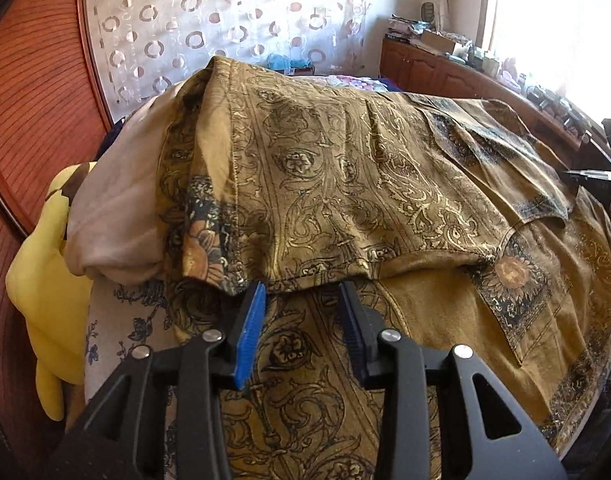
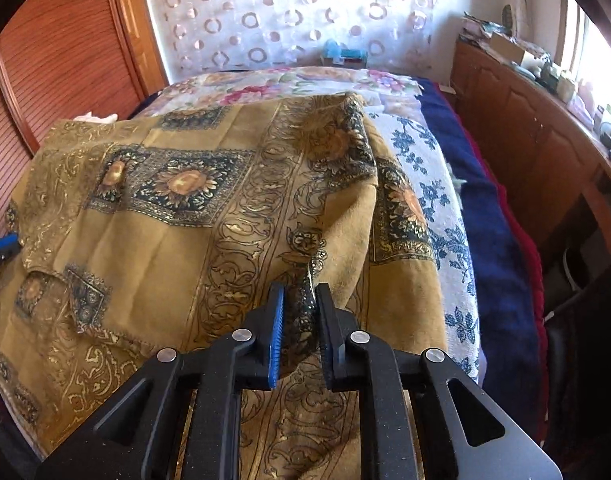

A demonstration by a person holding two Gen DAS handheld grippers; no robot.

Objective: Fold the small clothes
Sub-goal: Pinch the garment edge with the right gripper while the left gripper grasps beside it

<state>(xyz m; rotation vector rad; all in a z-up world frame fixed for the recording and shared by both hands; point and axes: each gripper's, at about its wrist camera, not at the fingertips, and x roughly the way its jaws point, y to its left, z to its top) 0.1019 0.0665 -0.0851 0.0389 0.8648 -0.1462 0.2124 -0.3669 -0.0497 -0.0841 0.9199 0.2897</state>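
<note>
mustard patterned garment (image 2: 177,216) spread on the bed (image 2: 437,184), long axis running left to right (near edge cut off). right gripper (image 2: 299,320) pinches a raised fold; left gripper (image 1: 303,304) jaws part-open at a folded hem, nothing clamped.

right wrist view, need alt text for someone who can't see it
The right gripper is pinching a raised fold of a mustard-gold garment printed with sunflower squares and scrollwork, which lies spread on a bed with a blue-flowered white cover. Behind are a circle-patterned sheer curtain and a wooden cabinet.
</note>
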